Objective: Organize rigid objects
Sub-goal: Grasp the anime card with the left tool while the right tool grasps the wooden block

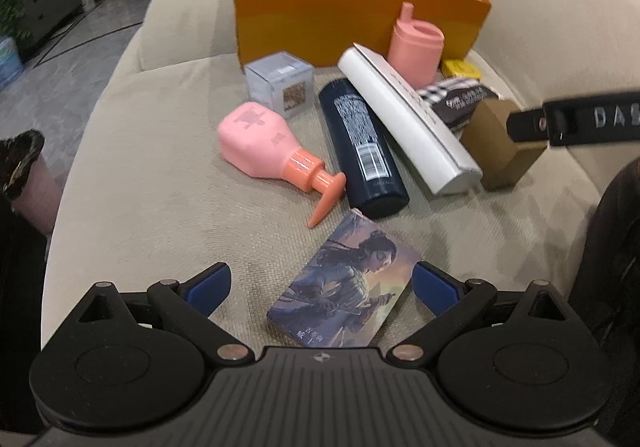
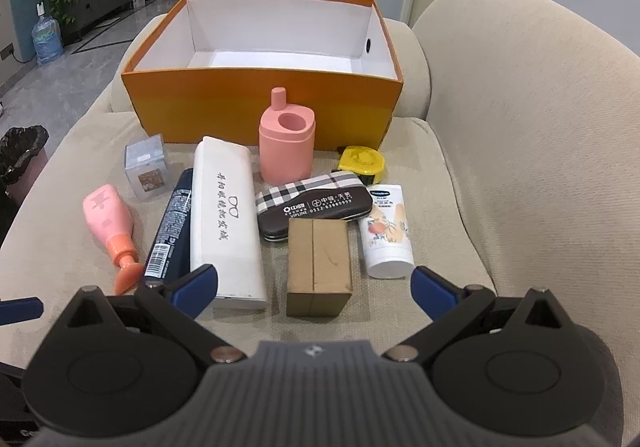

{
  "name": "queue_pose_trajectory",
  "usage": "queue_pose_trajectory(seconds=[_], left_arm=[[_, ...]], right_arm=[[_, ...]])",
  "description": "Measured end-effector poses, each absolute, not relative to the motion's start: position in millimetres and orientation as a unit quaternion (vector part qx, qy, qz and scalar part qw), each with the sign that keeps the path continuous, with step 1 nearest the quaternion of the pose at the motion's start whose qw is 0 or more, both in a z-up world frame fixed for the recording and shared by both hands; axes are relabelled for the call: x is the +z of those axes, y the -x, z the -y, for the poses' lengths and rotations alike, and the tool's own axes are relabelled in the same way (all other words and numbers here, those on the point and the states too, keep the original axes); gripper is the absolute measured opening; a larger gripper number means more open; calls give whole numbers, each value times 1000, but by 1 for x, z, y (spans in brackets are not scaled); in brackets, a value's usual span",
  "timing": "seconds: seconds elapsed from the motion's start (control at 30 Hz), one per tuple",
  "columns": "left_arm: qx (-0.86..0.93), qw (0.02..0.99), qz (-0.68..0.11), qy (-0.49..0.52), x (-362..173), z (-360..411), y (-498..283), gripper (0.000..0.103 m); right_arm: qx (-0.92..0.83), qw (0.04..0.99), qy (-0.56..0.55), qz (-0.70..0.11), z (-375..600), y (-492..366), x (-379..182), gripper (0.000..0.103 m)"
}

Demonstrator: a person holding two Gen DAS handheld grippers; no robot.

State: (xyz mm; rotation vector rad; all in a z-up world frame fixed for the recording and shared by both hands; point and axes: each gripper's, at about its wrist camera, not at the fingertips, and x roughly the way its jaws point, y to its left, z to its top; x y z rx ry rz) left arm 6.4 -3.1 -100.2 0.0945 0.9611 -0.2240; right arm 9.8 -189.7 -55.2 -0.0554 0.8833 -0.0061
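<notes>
Left wrist view: left gripper (image 1: pixel 322 287) spread wide around the card box (image 1: pixel 344 301); right gripper (image 2: pixel 314 287) equally wide over the brown box (image 2: pixel 319 267), probably to straddle it.

My left gripper (image 1: pixel 322 289) has its fingers spread around the illustrated card box (image 1: pixel 344 287), with bare cushion (image 1: pixel 140 187) open to its left. Ahead, the pink pump bottle (image 1: pixel 272 147) and dark can (image 1: pixel 362 143) crowd the middle. My right gripper (image 2: pixel 314 289) stands wide before the brown carton (image 2: pixel 319 267); the white case (image 2: pixel 226 215) and lotion tube (image 2: pixel 386 231) flank it closely. The orange box (image 2: pixel 260 107) blocks the cushion's far edge.
</notes>
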Motion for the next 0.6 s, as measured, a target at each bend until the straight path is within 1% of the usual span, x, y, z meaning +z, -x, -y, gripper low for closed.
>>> queue_pose_trajectory(seconds=[0.6], left_arm=[[-117,863,-484,-85,-132,16,-18,103]], right_arm=[[9,899,44,-436,186,-39,-82,100]])
